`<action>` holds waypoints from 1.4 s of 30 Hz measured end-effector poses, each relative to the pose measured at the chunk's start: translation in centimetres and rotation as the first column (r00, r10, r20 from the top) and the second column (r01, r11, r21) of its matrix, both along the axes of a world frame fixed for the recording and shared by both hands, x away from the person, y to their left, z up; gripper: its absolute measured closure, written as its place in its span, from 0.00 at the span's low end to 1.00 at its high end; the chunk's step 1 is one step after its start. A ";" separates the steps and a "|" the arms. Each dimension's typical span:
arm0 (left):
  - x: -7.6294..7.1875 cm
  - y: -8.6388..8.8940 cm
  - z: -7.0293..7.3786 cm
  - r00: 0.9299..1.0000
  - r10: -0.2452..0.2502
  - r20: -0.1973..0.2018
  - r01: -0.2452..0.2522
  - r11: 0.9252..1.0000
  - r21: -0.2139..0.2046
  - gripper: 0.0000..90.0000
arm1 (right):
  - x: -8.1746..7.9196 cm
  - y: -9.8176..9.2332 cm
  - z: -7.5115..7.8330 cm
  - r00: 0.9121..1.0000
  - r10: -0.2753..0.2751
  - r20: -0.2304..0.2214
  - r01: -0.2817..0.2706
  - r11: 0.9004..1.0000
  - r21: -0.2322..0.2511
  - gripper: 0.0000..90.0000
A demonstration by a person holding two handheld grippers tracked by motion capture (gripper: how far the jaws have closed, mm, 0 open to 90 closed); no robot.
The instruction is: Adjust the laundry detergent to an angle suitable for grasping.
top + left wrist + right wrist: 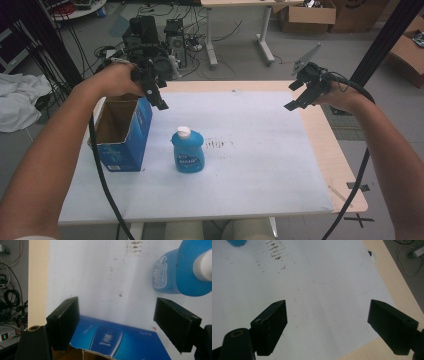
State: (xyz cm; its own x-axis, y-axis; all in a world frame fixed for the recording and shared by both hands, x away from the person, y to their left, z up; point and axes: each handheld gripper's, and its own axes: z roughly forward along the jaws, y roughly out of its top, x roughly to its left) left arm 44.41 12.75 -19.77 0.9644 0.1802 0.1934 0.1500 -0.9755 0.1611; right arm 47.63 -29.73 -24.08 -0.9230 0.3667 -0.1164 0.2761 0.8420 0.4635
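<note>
A blue bottle (188,150) with a white cap stands upright near the middle of the white table sheet (250,165). Left of it stands an open blue cardboard box (122,135). My left gripper (156,95) hovers above the box's far right corner, jaws open and empty. In the left gripper view the box's blue side (112,340) lies below the jaws, and the bottle (180,275) is at the upper right. My right gripper (298,96) hangs open and empty over the sheet's far right part. In the right gripper view, bare sheet (324,290) lies under the jaws.
The sheet covers a wooden table whose bare edge (340,160) shows on the right. Dark smudges (216,144) mark the sheet right of the bottle. Behind the table stand electronics and cables (160,40); cardboard boxes (307,15) sit on the floor farther back.
</note>
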 end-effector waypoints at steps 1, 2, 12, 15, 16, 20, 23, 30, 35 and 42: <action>-0.1 0.0 0.0 1.000 0.007 -0.001 -0.007 1.000 -0.003 0.24 | 0.0 0.0 -0.1 1.000 0.003 -0.002 -0.003 1.000 -0.003 0.18; -0.1 0.0 0.0 1.000 0.008 0.000 -0.008 1.000 -0.005 0.24 | 0.0 0.0 -0.2 1.000 0.007 -0.011 -0.007 1.000 -0.012 0.18; -0.1 0.0 0.2 1.000 0.005 0.007 -0.005 1.000 -0.004 0.24 | 0.2 0.6 -1.2 0.999 0.020 -0.044 -0.022 0.999 -0.044 0.18; -0.1 0.2 0.2 1.000 0.016 0.008 -0.016 1.000 -0.014 0.24 | 0.2 0.6 -1.5 0.999 0.016 -0.049 -0.018 0.999 -0.044 0.18; -0.1 0.2 0.2 1.000 0.016 0.008 -0.015 1.000 -0.015 0.24 | 0.2 0.5 -1.6 0.998 0.015 -0.053 -0.018 0.999 -0.051 0.18; -0.2 0.3 0.3 1.000 0.016 0.012 -0.015 1.000 -0.017 0.24 | 0.1 0.4 -1.6 0.999 0.015 -0.053 -0.017 0.998 -0.055 0.18; -0.2 0.3 0.4 1.000 0.017 0.014 -0.017 1.000 -0.015 0.24 | 0.1 0.3 -1.5 0.999 0.014 -0.049 -0.017 0.999 -0.052 0.18; -0.3 0.4 0.5 1.000 0.019 0.017 -0.018 1.000 -0.018 0.24 | 0.0 0.4 -1.4 0.999 0.016 -0.046 -0.018 0.999 -0.051 0.18; -0.3 0.2 0.3 1.000 0.016 0.017 -0.015 1.000 -0.015 0.24 | -0.3 0.5 -1.4 0.999 0.020 -0.044 -0.022 0.998 -0.054 0.18; -0.6 0.2 0.6 1.000 0.016 0.026 -0.015 1.000 -0.018 0.24 | -0.5 0.5 -1.2 0.999 0.016 -0.037 -0.018 0.999 -0.047 0.18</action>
State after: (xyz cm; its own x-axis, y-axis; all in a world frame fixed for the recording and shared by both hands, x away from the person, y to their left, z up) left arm 43.85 12.95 -19.16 0.9562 0.1985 0.2152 0.1605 -0.9701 0.1820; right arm 47.16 -29.22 -25.29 -0.9331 0.3457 -0.0994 0.2775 0.8676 0.4127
